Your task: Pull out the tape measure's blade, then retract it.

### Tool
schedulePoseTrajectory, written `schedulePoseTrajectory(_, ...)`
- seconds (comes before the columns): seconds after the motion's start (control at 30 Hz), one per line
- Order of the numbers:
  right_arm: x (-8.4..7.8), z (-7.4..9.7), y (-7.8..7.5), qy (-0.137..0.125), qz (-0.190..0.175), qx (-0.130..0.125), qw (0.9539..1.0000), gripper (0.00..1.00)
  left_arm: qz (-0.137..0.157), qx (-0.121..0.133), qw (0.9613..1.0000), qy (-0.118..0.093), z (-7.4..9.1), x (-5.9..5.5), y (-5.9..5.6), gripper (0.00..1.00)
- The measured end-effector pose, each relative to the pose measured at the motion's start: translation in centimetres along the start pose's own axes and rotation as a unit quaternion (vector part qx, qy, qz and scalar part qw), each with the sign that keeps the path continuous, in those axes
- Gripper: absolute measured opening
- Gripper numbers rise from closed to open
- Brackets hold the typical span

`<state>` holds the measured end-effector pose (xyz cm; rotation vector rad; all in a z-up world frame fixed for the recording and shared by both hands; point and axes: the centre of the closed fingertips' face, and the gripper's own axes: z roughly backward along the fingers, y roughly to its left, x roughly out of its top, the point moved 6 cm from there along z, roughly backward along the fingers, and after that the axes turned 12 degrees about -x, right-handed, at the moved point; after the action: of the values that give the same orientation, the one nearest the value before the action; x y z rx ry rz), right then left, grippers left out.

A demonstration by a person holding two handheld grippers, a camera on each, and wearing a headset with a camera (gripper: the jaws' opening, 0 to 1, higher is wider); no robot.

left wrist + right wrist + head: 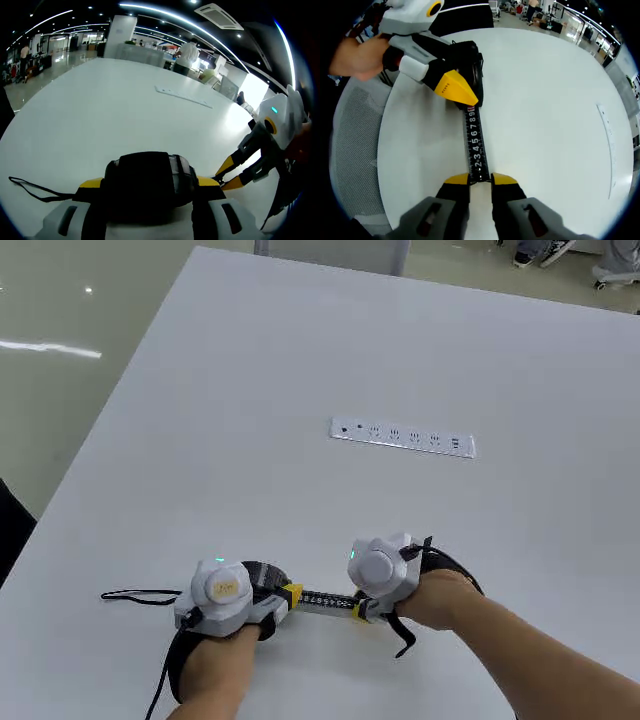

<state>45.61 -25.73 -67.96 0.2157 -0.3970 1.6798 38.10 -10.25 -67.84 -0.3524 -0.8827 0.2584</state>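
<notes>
The tape measure's blade (476, 145) shows black numerals running from 2 up to 9.

Black tape measure (266, 576) lying near the front edge of the white tabletop (330, 360), blade (476, 145) reaching a short way right, numerals facing up, black strap (140, 594) trailing left

Surface finishes, bench lot
Bench (300, 360): white, smooth, matt with a faint sheen. Case (145, 170): black plastic, semi-gloss. Blade (476, 145): thin, dark, glossy, with pale printed numerals. Left claw (148, 184) and right claw (480, 180): grey-white hard plastic shells, matt yellow tips. Strap (140, 594): dull black cord. Socket strip (402, 437): white plastic, smooth. Floor (60, 340): polished, mirrors the lamps.
</notes>
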Motion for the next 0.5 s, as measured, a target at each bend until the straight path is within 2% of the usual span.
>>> schedulePoseTrajectory(0.13, 0.4, -0.2, 0.1, -0.002, 0.009, 0.000, 1.0000, 0.15, 0.004, -0.001, 1.0000, 0.000, 0.0, 0.0, 0.0, 0.65)
schedulePoseTrajectory(0.5, 1.7, -0.4, 0.3, -0.016, 0.006, 0.001, 0.9998, 0.15, 0.010, -0.004, 0.9999, 0.000, 0.1, 0.2, 0.2, 0.65)
